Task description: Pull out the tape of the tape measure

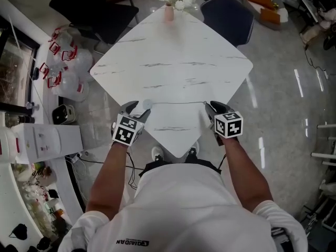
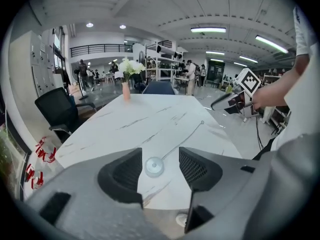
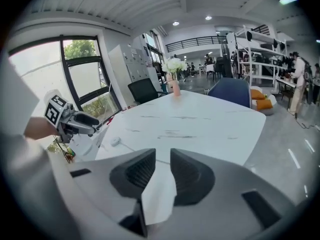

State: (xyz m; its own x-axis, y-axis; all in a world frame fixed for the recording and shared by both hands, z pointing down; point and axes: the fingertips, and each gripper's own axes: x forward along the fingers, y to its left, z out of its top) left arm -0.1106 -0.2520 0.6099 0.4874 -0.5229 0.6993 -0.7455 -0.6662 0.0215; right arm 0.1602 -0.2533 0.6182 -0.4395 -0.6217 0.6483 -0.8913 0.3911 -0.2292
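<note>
A small round white tape measure [image 1: 147, 104] lies on the white marble table [image 1: 173, 62] near its front left edge. Its thin tape [image 2: 182, 140] runs out across the tabletop and ends in a small ring [image 2: 202, 122]. My left gripper [image 1: 137, 109] stands open just behind the case, which shows between the jaws in the left gripper view [image 2: 154, 166] without touching them. My right gripper [image 1: 210, 109] hovers at the front right edge, open, with only bare tabletop between its jaws. The right gripper view shows the case [image 3: 115, 141] and the left gripper [image 3: 75, 121] off to the left.
A pink vase of white flowers [image 1: 169, 9] stands at the table's far corner. A black chair [image 1: 100, 9] and a blue chair [image 1: 228, 14] sit behind it. Water bottles [image 1: 68, 67] crowd the floor on the left. The table's near corner points at me.
</note>
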